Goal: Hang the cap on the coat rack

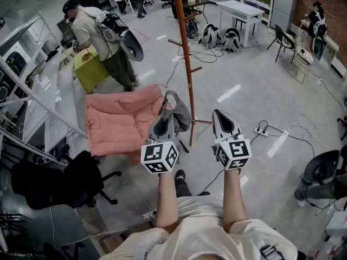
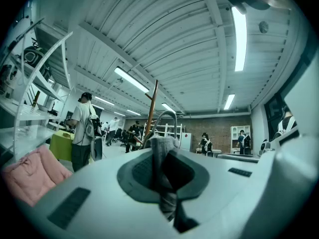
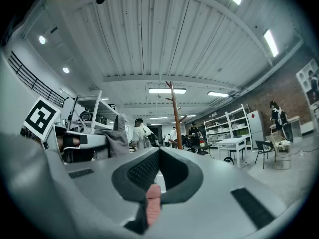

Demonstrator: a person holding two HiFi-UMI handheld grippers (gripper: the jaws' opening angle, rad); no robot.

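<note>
A grey cap (image 1: 178,112) hangs from my left gripper (image 1: 166,116), which is shut on its fabric. In the left gripper view the cap's cloth (image 2: 160,156) is pinched between the jaws and its strap loops up above them. The coat rack (image 1: 184,47), a tall brown pole with short pegs, stands just beyond and slightly right of the cap; it also shows as the coat rack (image 2: 151,108) and the coat rack (image 3: 175,114). My right gripper (image 1: 219,114) is held level with the left one, shut with nothing in it. From the right gripper view the cap (image 3: 117,142) shows at the left.
A pink padded seat (image 1: 122,121) lies left of the rack's foot. A black office chair (image 1: 54,186) stands at the near left. A person with a backpack (image 1: 103,42) stands beyond the seat. Cables and a power strip (image 1: 261,130) lie on the floor at the right; a white table (image 1: 241,10) stands far back.
</note>
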